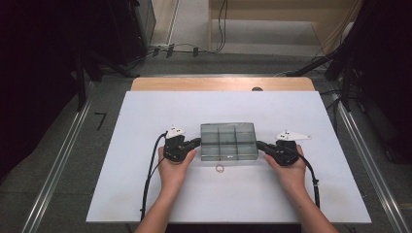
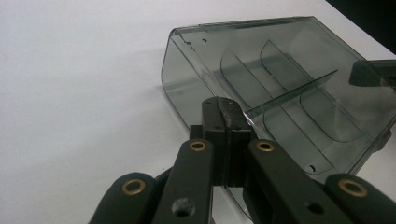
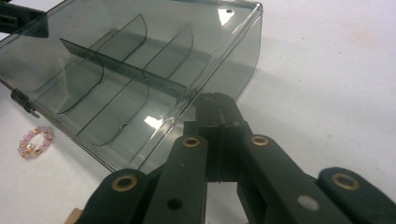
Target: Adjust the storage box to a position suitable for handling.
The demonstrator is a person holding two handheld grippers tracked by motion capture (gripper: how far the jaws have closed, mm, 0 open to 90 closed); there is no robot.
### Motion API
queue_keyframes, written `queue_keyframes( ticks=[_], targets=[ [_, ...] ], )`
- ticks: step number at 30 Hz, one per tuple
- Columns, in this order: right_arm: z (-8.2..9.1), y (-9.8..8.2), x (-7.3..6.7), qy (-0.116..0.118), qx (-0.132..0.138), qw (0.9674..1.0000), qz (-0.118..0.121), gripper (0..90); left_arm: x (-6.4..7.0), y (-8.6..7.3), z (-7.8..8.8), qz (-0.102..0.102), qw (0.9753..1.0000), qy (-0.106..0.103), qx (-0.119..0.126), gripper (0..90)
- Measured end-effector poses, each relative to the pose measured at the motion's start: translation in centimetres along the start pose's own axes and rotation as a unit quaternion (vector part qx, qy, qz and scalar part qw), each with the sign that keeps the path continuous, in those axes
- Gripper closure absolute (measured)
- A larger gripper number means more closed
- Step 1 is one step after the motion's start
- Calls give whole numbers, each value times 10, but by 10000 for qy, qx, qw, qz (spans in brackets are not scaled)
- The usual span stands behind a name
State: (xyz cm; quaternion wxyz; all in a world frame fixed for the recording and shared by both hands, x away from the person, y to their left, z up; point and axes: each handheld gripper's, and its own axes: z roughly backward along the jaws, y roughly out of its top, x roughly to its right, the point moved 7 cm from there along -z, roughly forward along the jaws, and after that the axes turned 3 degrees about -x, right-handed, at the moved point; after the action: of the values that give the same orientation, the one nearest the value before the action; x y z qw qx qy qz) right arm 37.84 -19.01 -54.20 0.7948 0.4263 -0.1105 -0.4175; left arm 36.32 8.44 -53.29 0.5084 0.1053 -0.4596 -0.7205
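One clear grey box [image 1: 229, 141] with dividers sits mid-desk [image 1: 145, 194] on the white top, between the two tongs — the left tongs [image 1: 198, 141] meet its left wall, the right tongs [image 1: 258, 144] its right wall. Both pairs are pressed together, clamping nothing. Just in front of the box lies a small pink bead bracelet [image 3: 35, 142] — apart from either hand.

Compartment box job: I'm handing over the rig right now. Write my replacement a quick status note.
Left tool: shut, tips at the left end wall of the smoky clear compartment box, nothing held.
Right tool: shut, tips at the box's right end wall, nothing held.
Box: mid-table on the white board, lid closed, compartments look empty.
Pink bead bracelet: on the board just outside the near side.
Done: tools placed at both ends.
Left: probably open the box, put the bracelet in.
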Motion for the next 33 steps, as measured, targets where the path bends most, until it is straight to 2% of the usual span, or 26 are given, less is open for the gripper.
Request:
queue_keyframes(
  ticks=[4, 7, 8, 12, 13, 14, 15, 16, 20, 21, 22, 24, 28, 29, 31, 33],
  targets=[
    [2, 0, 1, 31, 10, 10000, 77, 883, -1, 0, 0, -2, 10000, -85, 21, 899],
    [7, 1, 2, -21, 87, 9999, 76, 878, -3, 1, 4, -126, 9999, 5, 61, 869],
    [8, 1, 3, -39, 109, 9999, 41, 828, -4, 1, 6, -151, 9998, 55, 96, 745],
    [13, -3, 4, -26, 181, 9998, 35, 717, -4, 1, 13, -289, 9993, -38, 217, 717],
    [14, -4, 4, -17, 220, 9997, 49, 679, -5, 1, 16, -294, 9993, -39, 240, 700],
    [16, -5, 4, -5, 196, 9998, 90, 578, -5, 1, 18, -284, 9992, -38, 281, 655],
    [16, -5, 4, -5, 196, 9998, 90, 578, -6, 1, 21, -280, 9990, -55, 334, 655],
    [17, -4, 5, -13, 219, 9997, 98, 528, -7, 1, 24, -275, 9989, -77, 376, 632],
    [27, 0, 3, 116, 420, 9991, 3, 317, -6, 3, 37, -292, 9978, -188, 566, 489],
    [29, 2, -1, 243, 439, 9987, 42, 208, -5, 3, 40, -299, 9974, -226, 612, 410],
    [29, 2, -1, 243, 439, 9987, 42, 208, -3, 3, 43, -308, 9972, -265, 634, 410],
    [30, 5, -7, 381, 460, 9982, 87, 126, 1, 1, 47, -392, 9964, -382, 649, 349],
    [31, 8, -21, 558, 483, 9968, 317, 51, 8, -5, 51, -481, 9950, -637, 598, 167],
    [30, 8, -24, 583, 494, 9964, 374, 0, 10, -7, 52, -474, 9947, -698, 594, 124],
    [29, 8, -31, 639, 487, 9958, 444, 0, 13, -10, 53, -541, 9932, -873, 554, 34],
    [30, 9, -37, 687, 505, 9952, 485, 0, 15, -11, 55, -593, 9923, -926, 568, 14]
  ],
)
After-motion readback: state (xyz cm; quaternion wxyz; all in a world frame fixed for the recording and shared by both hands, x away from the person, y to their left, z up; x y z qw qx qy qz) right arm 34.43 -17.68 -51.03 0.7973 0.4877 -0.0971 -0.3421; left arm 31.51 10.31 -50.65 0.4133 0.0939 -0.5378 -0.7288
